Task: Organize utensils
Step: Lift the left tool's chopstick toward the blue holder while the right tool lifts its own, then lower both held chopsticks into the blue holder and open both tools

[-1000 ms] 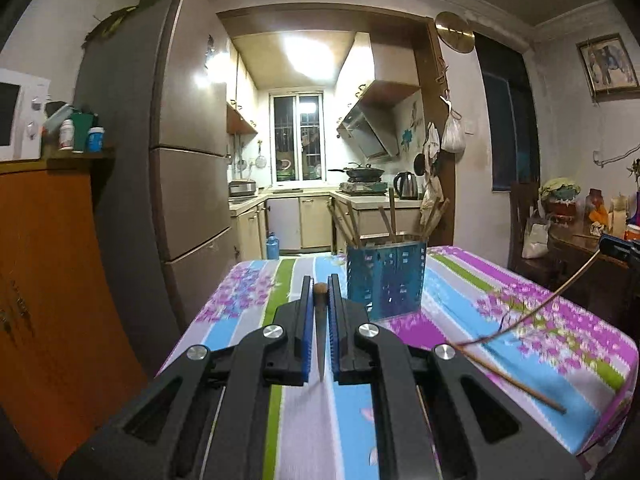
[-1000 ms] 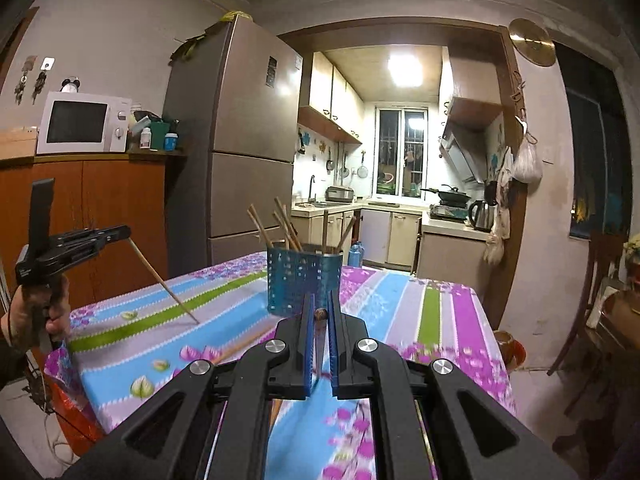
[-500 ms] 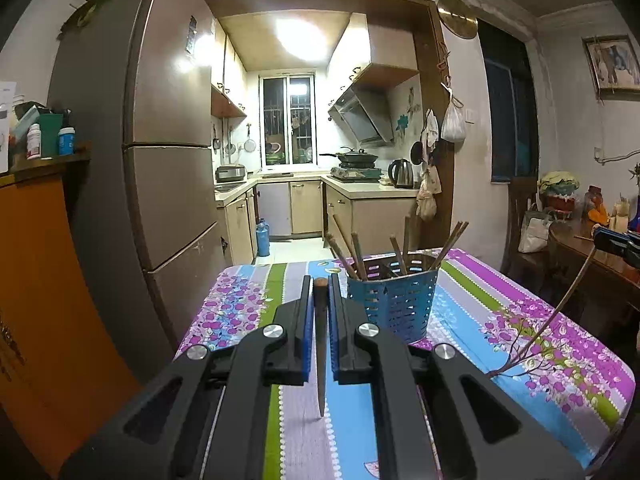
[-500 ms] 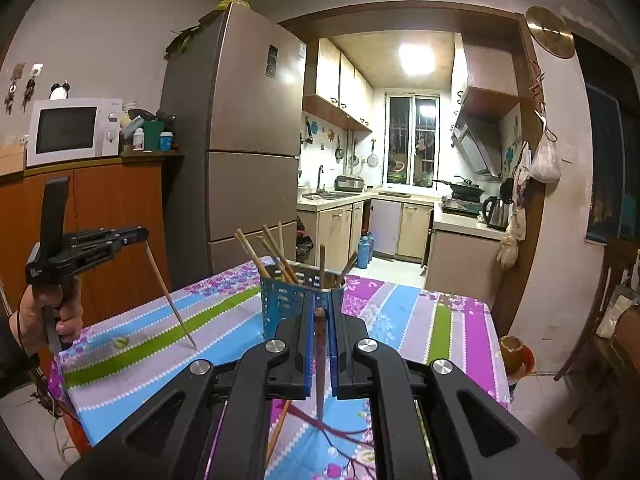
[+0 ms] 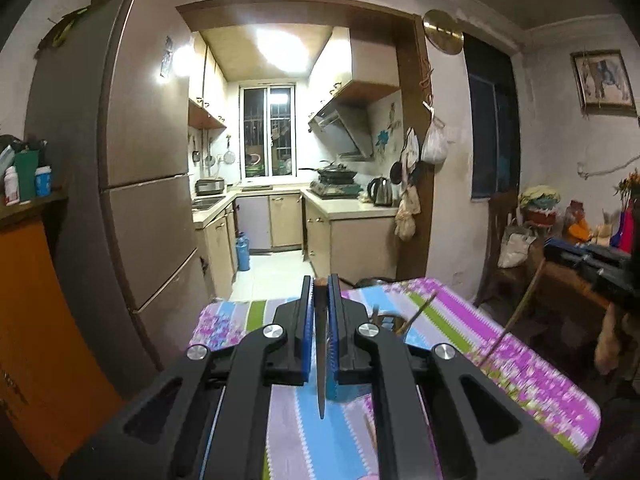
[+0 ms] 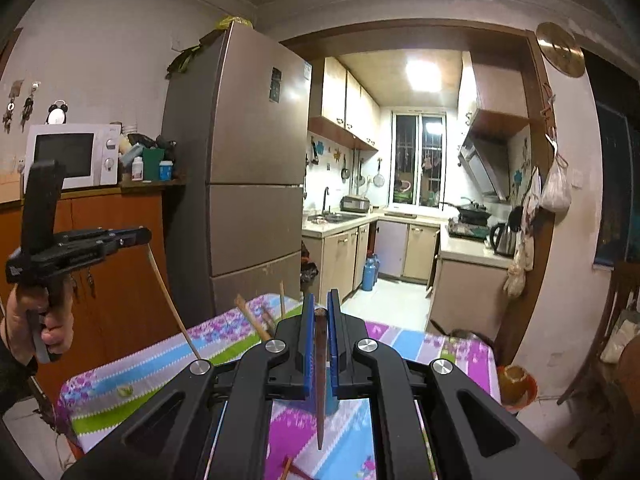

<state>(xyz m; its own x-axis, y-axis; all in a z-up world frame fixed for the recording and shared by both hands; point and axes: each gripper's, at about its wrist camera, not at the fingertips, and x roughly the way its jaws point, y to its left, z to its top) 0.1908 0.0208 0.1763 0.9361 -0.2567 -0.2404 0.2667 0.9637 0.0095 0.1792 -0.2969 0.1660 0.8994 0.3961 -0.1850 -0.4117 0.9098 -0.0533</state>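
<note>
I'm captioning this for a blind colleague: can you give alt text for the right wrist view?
The right gripper is shut on a chopstick hanging over a floral tablecloth. At left, the left gripper holds another chopstick, with a kitchen beyond.

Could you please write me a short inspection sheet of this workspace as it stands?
Surface: table under a striped floral cloth.
Job's things: one chopstick in the left hand-held gripper, another chopstick in the right hand-held gripper; blue holder with chopsticks, mostly hidden behind the fingers.
Clutter: a loose chopstick on the cloth.
Grippers: both shut on their chopsticks, tips hanging down.
Cables: nothing seen.
Surroundings: fridge, microwave, kitchen behind.
</note>
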